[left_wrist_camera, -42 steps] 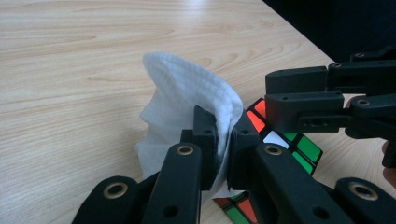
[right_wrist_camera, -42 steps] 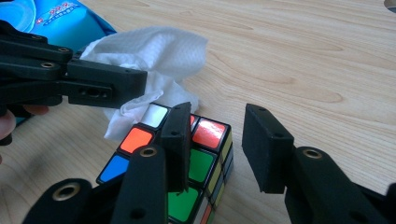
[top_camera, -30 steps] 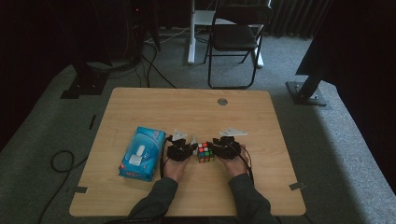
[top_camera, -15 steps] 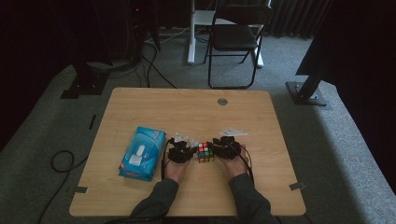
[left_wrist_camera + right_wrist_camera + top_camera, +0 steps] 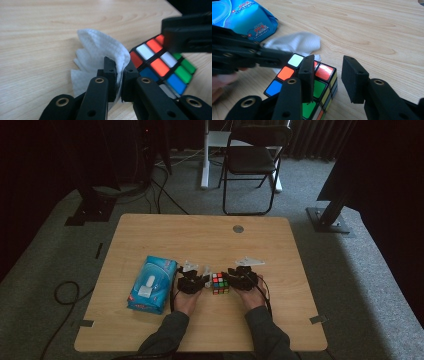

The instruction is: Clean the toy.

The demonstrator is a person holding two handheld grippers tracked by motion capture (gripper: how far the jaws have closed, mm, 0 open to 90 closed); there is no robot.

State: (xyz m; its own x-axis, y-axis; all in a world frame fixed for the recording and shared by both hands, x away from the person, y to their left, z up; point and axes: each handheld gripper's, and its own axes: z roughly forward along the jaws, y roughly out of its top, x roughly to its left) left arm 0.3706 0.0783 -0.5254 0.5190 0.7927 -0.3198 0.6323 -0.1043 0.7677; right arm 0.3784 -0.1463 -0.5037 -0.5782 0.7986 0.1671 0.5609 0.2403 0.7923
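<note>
Nothing has shifted since the earlier frame: both hands and the cube hold position. Left gripper (image 5: 119, 72) jaws are closed on a white wipe (image 5: 100, 52), pinching its fold just beside the puzzle cube (image 5: 162, 67). Right gripper (image 5: 329, 75) jaws stand apart, one pad against the cube's side, the other clear. Cube rests on the wooden table (image 5: 200, 235), between both grippers; a blue wipes pack (image 5: 151, 284) lies nearby.
</note>
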